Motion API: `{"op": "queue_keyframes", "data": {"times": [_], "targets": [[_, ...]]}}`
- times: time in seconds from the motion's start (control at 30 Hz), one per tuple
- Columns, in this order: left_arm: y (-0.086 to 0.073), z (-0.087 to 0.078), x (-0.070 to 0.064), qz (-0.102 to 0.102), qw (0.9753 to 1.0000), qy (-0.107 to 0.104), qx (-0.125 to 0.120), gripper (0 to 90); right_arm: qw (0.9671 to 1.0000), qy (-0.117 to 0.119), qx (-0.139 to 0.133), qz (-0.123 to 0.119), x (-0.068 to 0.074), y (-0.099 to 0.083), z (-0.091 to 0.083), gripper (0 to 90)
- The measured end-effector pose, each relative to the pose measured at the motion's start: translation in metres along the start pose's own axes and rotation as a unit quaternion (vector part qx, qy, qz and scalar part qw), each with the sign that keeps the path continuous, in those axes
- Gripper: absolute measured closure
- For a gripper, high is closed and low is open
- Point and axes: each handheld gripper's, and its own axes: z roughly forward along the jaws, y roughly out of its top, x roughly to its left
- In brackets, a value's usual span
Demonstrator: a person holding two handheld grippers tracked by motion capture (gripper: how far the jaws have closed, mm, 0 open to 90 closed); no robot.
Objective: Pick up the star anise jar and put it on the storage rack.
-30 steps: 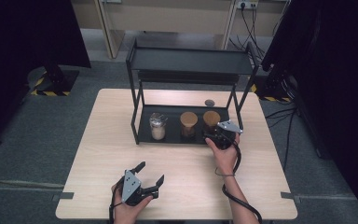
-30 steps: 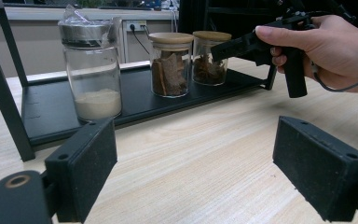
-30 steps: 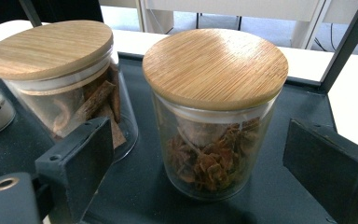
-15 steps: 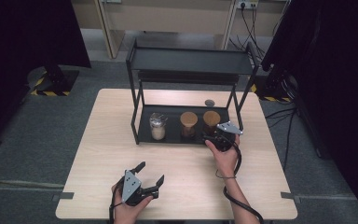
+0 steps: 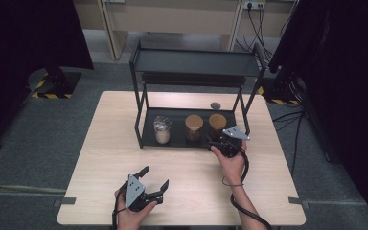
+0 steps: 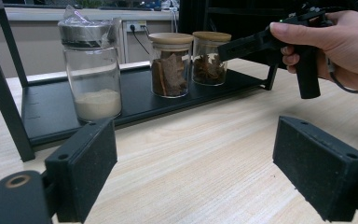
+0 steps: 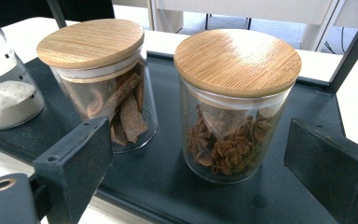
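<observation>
A black two-tier rack [image 5: 137, 103] stands at the back of the wooden table. Its lower shelf [image 7: 163, 186] carries three glass jars. A white-powder jar [image 5: 162, 129] [image 6: 93, 70] with a metal lid is on the left, a cinnamon jar [image 5: 194, 127] [image 7: 102, 79] in the middle and a star anise jar [image 5: 217, 123] [image 7: 235, 107] on the right, both with wooden lids. My right gripper [image 5: 212, 142] [image 7: 200, 186] is open at the shelf's front edge, its jaws either side of the star anise jar and short of it. My left gripper [image 5: 155, 177] [image 6: 205, 172] rests open and empty near the table's front edge.
A small grey round object [image 5: 215, 105] lies on the table behind the rack. The rack's upright posts [image 5: 245, 103] flank the shelf. In the left gripper view, the hand holding the right gripper [image 6: 261, 44] is at upper right.
The right gripper has shifted only slightly in front of the shelf. The left gripper has stayed in place.
</observation>
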Motion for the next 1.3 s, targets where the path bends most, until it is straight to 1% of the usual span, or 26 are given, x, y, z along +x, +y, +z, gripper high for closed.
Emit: {"op": "queue_keyframes", "data": {"times": [0.37, 0.87, 1.3], "targets": [[0.000, 0.000, 0.000, 0.001, 1.0000, 0.000, 0.000, 13.0, 1.0000, 0.006, 0.001, -0.007, 0.001, -0.001, -0.010, 8.3], [0.000, 0.000, -0.001, 0.001, 1.0000, 0.000, -0.001, 13.1, 0.9998, 0.018, 0.001, -0.006, 0.001, -0.005, -0.021, 8.0], [0.000, 0.000, -0.001, 0.002, 1.0000, 0.001, 0.000, 13.1, 0.9998, 0.020, -0.002, -0.006, 0.000, -0.010, -0.032, 7.8]]}}
